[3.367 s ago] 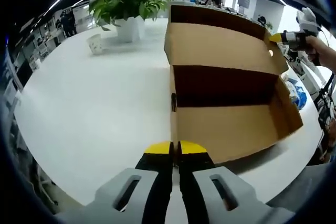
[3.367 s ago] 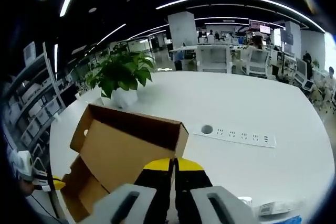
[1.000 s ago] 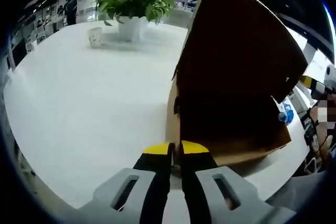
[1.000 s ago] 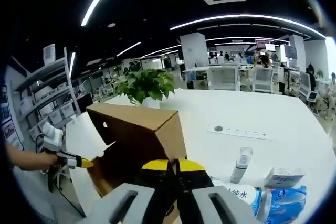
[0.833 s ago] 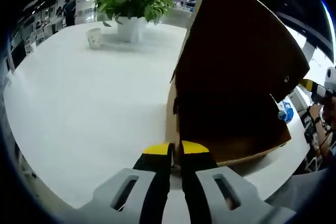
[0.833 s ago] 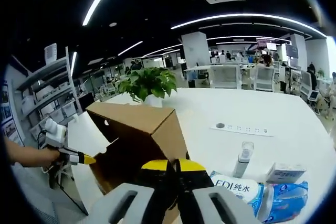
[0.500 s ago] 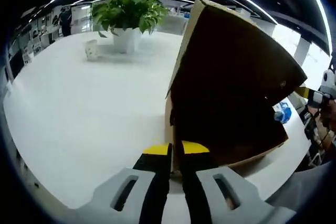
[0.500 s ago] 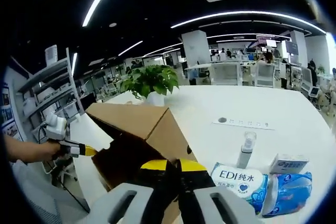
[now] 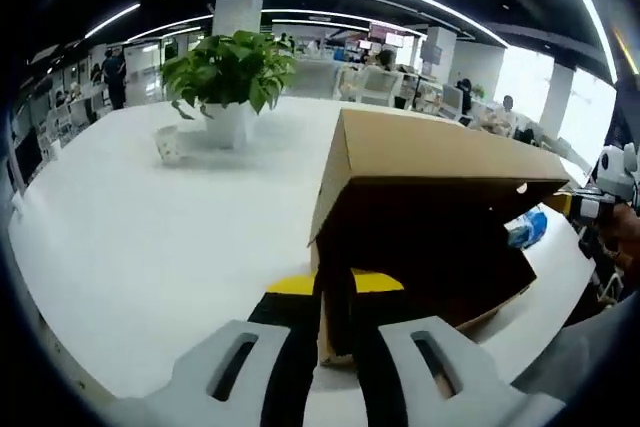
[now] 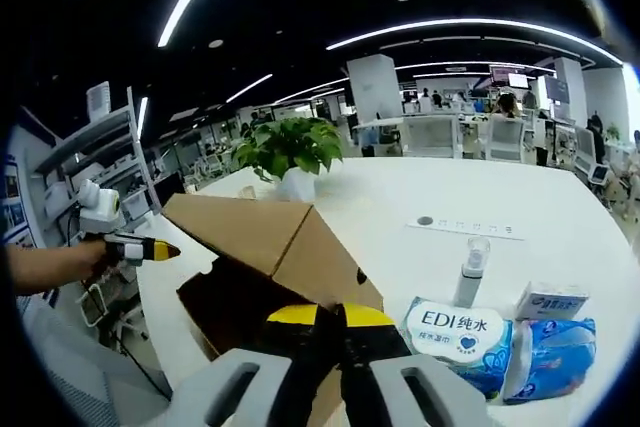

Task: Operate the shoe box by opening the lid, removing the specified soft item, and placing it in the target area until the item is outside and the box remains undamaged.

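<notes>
The brown cardboard shoe box stands on the white table (image 9: 150, 237). Its lid (image 9: 440, 162) lies nearly flat over the base (image 9: 490, 299), leaving a dark gap, and the inside is hidden. My left gripper (image 9: 336, 285) has its jaws a little apart with the box's near corner edge between them. In the right gripper view the left gripper (image 10: 165, 247) points at the box's left end. My right gripper (image 10: 333, 317) is shut, its tips at the lid's side flap (image 10: 335, 262). In the left gripper view the right gripper (image 9: 562, 200) sits at the lid's right edge.
A potted plant (image 9: 225, 72) and a small white cup (image 9: 168, 142) stand at the back of the table. Right of the box lie a white wipes pack (image 10: 460, 332), a blue tissue pack (image 10: 555, 347), a small carton (image 10: 552, 299) and a slim bottle (image 10: 470, 267). A socket strip (image 10: 470, 229) runs behind them.
The lid has swung down from a steep tilt to nearly flat over the base. The gap between my left jaws has widened. Both cameras shifted.
</notes>
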The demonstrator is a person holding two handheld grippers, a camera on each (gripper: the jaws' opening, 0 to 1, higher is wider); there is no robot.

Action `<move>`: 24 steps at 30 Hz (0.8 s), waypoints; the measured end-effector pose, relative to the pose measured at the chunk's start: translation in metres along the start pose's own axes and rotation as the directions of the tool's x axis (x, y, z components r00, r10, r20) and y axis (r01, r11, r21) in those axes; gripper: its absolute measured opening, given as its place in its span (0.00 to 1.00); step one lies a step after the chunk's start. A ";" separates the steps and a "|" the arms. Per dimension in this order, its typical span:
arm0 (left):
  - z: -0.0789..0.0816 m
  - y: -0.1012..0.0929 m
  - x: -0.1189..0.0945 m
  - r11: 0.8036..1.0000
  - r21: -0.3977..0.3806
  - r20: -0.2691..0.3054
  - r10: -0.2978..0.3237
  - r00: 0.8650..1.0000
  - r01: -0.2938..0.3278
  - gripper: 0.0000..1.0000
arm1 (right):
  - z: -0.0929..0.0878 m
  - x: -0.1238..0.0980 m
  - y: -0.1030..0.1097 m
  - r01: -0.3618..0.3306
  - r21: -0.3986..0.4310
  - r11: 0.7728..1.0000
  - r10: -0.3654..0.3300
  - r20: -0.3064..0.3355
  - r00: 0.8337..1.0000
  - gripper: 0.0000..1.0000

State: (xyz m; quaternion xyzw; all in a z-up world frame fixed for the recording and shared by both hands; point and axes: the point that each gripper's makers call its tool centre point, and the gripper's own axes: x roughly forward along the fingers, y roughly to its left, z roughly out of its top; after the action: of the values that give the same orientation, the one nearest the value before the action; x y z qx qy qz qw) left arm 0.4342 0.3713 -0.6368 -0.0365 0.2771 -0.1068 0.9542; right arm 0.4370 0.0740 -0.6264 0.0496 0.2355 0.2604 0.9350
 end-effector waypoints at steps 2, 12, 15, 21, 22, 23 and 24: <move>0.004 -0.001 -0.001 1.000 0.016 0.006 -0.002 1.000 0.002 0.10 | -0.002 0.000 0.000 -0.001 0.002 1.000 0.001 -0.005 1.000 0.01; 0.021 -0.001 -0.003 0.997 0.074 0.057 0.002 0.998 -0.006 0.11 | -0.008 -0.002 0.001 -0.005 0.000 1.000 0.005 -0.013 1.000 0.01; 0.024 -0.004 -0.004 0.996 0.093 0.066 -0.007 0.998 0.001 0.10 | -0.011 -0.002 0.002 -0.008 0.002 1.000 0.009 -0.020 1.000 0.02; 0.022 -0.007 -0.005 0.990 0.137 0.062 -0.014 0.998 0.006 0.12 | -0.017 -0.004 0.004 -0.019 -0.008 1.000 0.018 -0.034 0.999 0.02; 0.021 -0.007 -0.005 0.990 0.139 0.059 -0.016 0.998 0.008 0.12 | -0.018 -0.004 0.003 -0.019 -0.011 1.000 0.019 -0.036 0.999 0.02; 0.019 -0.007 -0.006 0.989 0.145 0.055 -0.020 0.998 0.012 0.12 | -0.018 -0.004 0.003 -0.021 -0.012 1.000 0.021 -0.037 0.999 0.02; 0.018 -0.007 -0.006 0.989 0.148 0.054 -0.022 0.998 0.014 0.12 | -0.019 -0.004 0.004 -0.023 -0.013 1.000 0.022 -0.040 0.999 0.02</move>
State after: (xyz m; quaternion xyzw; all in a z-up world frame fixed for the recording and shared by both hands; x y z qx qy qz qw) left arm 0.4379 0.3664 -0.6175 0.0289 0.2413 -0.1345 0.9606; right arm 0.4233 0.0745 -0.6411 0.0407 0.2516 0.2735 0.9275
